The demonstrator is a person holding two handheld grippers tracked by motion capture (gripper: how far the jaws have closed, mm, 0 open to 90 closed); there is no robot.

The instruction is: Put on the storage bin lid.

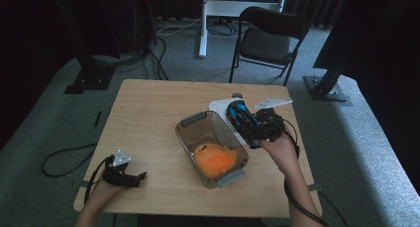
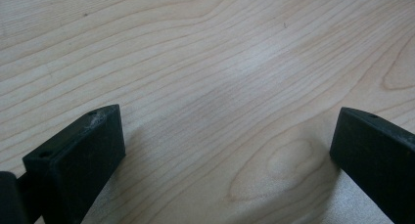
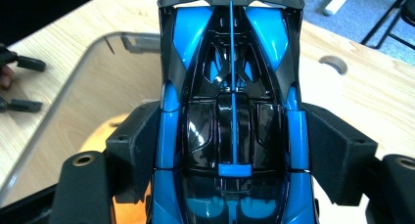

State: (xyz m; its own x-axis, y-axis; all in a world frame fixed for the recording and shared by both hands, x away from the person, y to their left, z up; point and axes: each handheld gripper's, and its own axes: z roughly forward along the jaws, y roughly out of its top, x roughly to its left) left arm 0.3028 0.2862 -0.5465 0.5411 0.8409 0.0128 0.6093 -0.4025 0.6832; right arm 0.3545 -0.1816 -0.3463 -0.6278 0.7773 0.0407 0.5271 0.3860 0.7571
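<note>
The toy car (image 3: 232, 116) is glossy blue and black, with a thin blue spine down its roof and a dark rear wing. The right gripper (image 3: 230, 150) clamps its flanks, holding it above the right rim of the clear bin (image 1: 189, 138), at three o'clock from the bin's centre. Its wheels are hidden. An orange thing (image 1: 214, 158) in the bin stays indistinct. At eight o'clock, the left gripper (image 2: 225, 150) rests agape over bare table (image 2: 205, 62).

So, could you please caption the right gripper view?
Right gripper clamps a blue toy car above the clear bin.
</note>
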